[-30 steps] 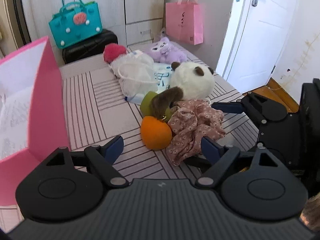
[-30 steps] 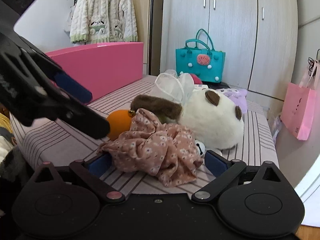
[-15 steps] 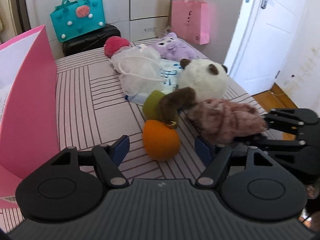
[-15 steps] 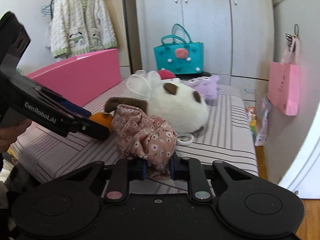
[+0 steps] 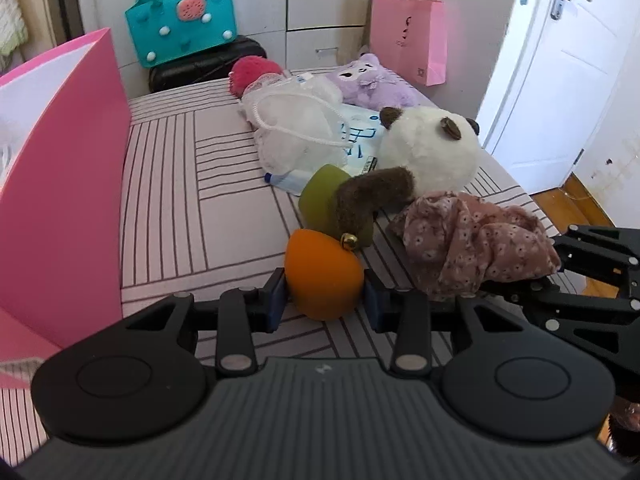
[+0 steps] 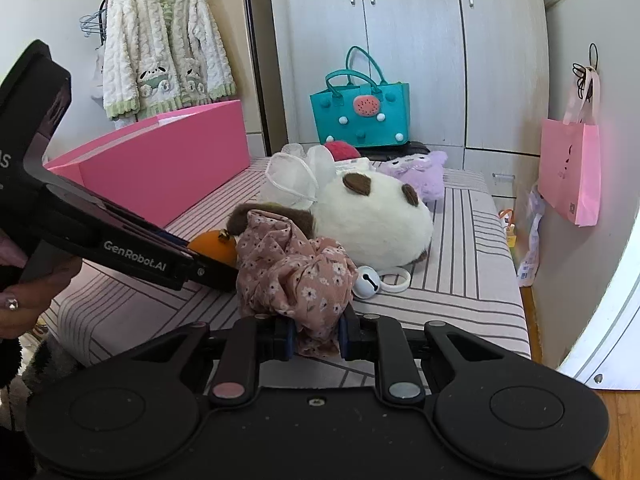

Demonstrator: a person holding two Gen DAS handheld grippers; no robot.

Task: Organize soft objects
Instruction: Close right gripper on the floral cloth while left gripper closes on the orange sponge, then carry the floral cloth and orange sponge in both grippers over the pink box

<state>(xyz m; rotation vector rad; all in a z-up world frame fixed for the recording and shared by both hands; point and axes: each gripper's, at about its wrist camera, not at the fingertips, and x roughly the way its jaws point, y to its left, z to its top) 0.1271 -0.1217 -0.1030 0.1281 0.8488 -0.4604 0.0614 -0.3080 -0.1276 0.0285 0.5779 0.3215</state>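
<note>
— Holding anything yet?
— Your left hand-held gripper [image 5: 323, 294] just clamped the orange plush [image 5: 322, 274]; the right hand-held gripper [image 6: 316, 334] pinches the floral cloth [image 6: 294, 276]. The pink box [image 5: 60, 184] lies at ten o'clock, nearer your left.

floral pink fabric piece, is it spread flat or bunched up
Bunched up: the floral pink fabric piece is crumpled into a mound of folds, its near end pinched in the right gripper.

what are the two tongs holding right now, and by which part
Left tongs squeeze the orange ball across its near, lower sides. Right tongs pinch the floral cloth by its bunched lower edge.
</note>
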